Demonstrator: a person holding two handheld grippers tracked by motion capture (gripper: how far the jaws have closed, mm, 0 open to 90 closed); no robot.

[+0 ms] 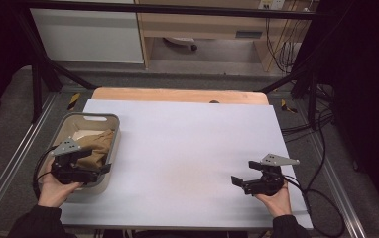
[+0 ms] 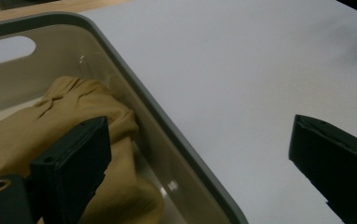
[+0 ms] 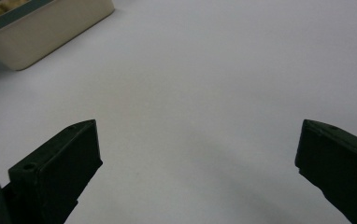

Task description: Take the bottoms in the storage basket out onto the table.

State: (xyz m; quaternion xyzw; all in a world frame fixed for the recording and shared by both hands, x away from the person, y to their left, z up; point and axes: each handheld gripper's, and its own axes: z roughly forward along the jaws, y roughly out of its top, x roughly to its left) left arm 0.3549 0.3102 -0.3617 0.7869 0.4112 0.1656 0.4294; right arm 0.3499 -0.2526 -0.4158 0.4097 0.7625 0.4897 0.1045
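A beige bin with a grey rim [image 1: 91, 116] stands at the left edge of the table and holds a crumpled tan cloth [image 1: 97, 144]. My left gripper [image 1: 97, 159] hovers open over the bin's near right corner. In the left gripper view one jaw hangs above the tan cloth [image 2: 74, 102] and the other over the white sheet, straddling the bin's rim [image 2: 120, 60]; nothing is held in the left gripper [image 2: 200, 126]. My right gripper [image 1: 245, 172] rests open near the table's front right. In the right gripper view the right gripper [image 3: 197, 126] spans bare sheet, with the bin [image 3: 50, 32] far off.
A white sheet [image 1: 187, 139] covers the wooden table [image 1: 177, 94]. Black frame poles [image 1: 36, 79] stand around the table. Cables [image 1: 321, 163] trail on the floor at the right.
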